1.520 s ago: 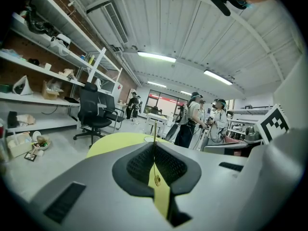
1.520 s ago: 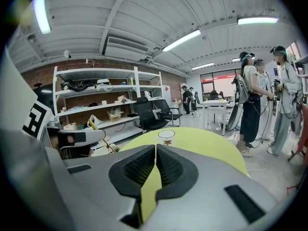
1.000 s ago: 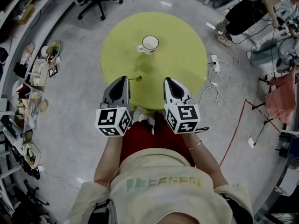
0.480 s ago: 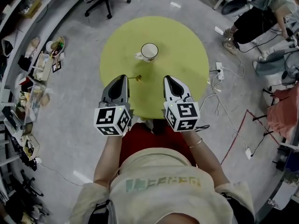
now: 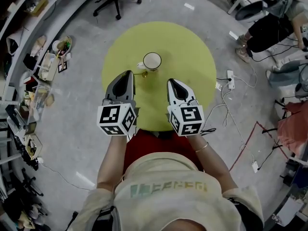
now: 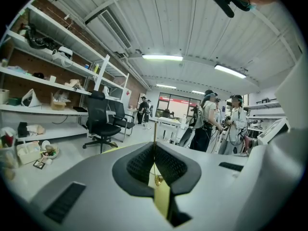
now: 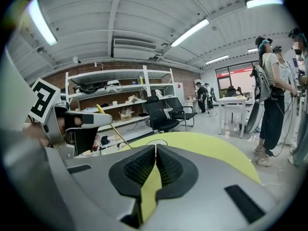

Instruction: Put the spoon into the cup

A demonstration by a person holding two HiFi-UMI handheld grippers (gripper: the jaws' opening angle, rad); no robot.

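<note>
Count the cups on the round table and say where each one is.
1. The cup stands on the table, just beyond the left gripper holding the spoon. None seems hidden.

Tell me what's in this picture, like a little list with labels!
table: round, yellow-green
cup: white, stands on the table
spoon: gold, near the cup, not in it
left gripper: fingers shut on the spoon
right gripper: fingers shut, holding nothing
</note>
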